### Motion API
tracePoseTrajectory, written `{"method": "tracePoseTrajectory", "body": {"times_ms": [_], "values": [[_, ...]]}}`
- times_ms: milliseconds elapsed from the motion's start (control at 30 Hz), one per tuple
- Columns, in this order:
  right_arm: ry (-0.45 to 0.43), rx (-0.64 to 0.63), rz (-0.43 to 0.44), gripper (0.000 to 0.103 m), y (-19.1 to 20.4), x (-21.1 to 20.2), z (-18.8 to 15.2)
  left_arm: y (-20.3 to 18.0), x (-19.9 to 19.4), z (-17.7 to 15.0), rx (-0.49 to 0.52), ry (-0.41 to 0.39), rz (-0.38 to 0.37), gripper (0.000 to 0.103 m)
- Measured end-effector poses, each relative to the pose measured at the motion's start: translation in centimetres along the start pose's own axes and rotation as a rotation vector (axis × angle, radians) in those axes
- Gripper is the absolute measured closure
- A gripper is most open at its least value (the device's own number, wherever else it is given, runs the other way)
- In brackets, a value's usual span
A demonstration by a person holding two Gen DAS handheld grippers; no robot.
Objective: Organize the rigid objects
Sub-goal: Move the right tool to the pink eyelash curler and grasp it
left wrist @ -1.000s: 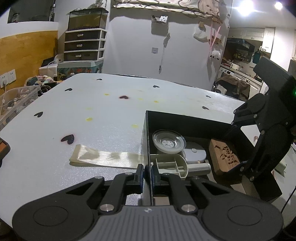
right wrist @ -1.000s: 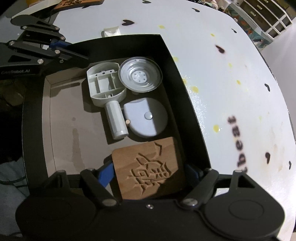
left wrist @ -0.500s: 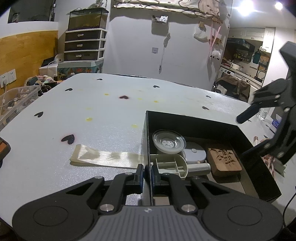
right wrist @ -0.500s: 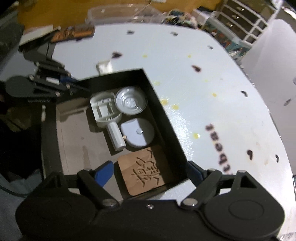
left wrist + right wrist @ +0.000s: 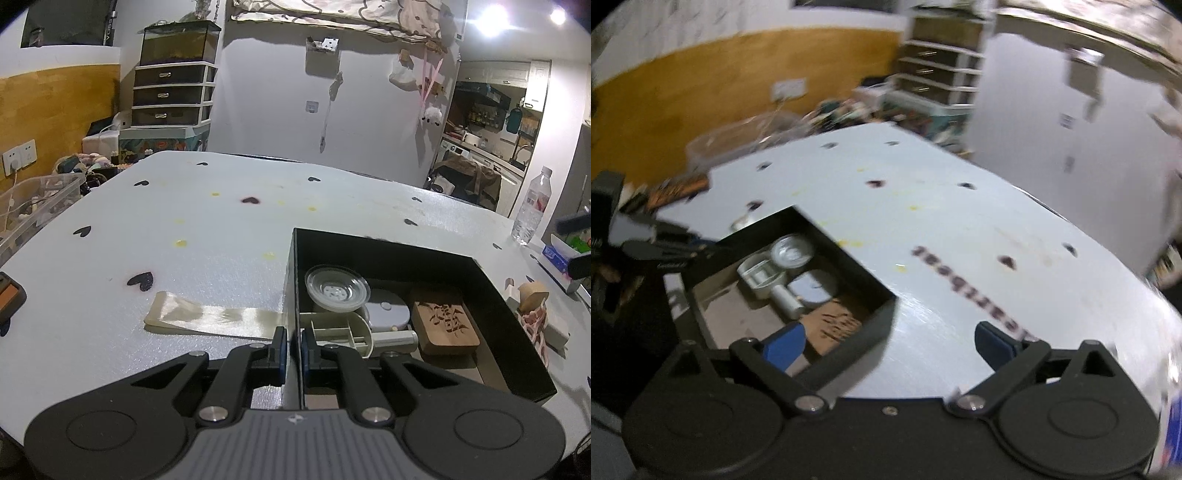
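Left wrist view: your left gripper [image 5: 291, 345] is clamped on the near wall of the black box [image 5: 495, 295]. Your right gripper [image 5: 890, 347] is opening wide with nothing between its jaws, above the box's corner. Inside lie the carved wooden block [image 5: 445, 325], clear dish [image 5: 338, 291], round grey lid [image 5: 388, 314] and grey plastic holder [image 5: 345, 330].

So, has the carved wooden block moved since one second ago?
Yes. The wooden block now lies flat on the floor of the black box, beside the white round case; earlier it stood tilted between the right gripper's fingers.
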State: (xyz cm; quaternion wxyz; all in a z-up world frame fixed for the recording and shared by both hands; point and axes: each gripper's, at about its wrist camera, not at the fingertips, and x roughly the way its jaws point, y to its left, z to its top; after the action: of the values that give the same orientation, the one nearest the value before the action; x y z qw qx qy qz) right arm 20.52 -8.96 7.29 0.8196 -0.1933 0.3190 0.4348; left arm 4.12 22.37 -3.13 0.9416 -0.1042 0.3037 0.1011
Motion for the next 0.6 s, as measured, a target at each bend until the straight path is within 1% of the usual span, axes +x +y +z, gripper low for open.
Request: {"method": "tracePoseTrajectory", "body": {"times_ms": [133, 200, 267, 333, 433, 567, 600], "values": [[-0.01, 0.179, -0.088, 0.003, -2.5, -0.7, -3.4, 0.0, -0.2, 0.1, 0.001, -0.002, 0.003, 0.095], [-0.024, 0.275, -0.106, 0.003, -3.6, -1.0, -5.3, -0.1, -0.2, 0.1, 0.0, -0.004, 0.003, 0.095], [-0.041, 0.388, -0.107, 0.004, -4.4, -1.2, -7.3, -0.1, -0.2, 0.2, 0.003, -0.002, 0.0, 0.095], [-0.052, 0.469, -0.111, 0.012, -4.8, -1.3, -9.1, -0.2, -0.2, 0.2, 0.007, -0.001, 0.001, 0.095], [-0.095, 0.606, -0.101, 0.014, -5.0, -1.2, -11.5, -0.2, -0.2, 0.2, 0.004, -0.009, 0.0, 0.095], [-0.094, 0.778, -0.054, 0.018, -5.3, 0.5, -13.8, -0.3, 0.1, 0.1, -0.003, -0.009, 0.011, 0.095], [-0.09, 0.824, -0.049, 0.021, -5.5, 1.1, -14.2, -0.5, 0.2, 0.1, 0.002, -0.009, 0.02, 0.095]]}}
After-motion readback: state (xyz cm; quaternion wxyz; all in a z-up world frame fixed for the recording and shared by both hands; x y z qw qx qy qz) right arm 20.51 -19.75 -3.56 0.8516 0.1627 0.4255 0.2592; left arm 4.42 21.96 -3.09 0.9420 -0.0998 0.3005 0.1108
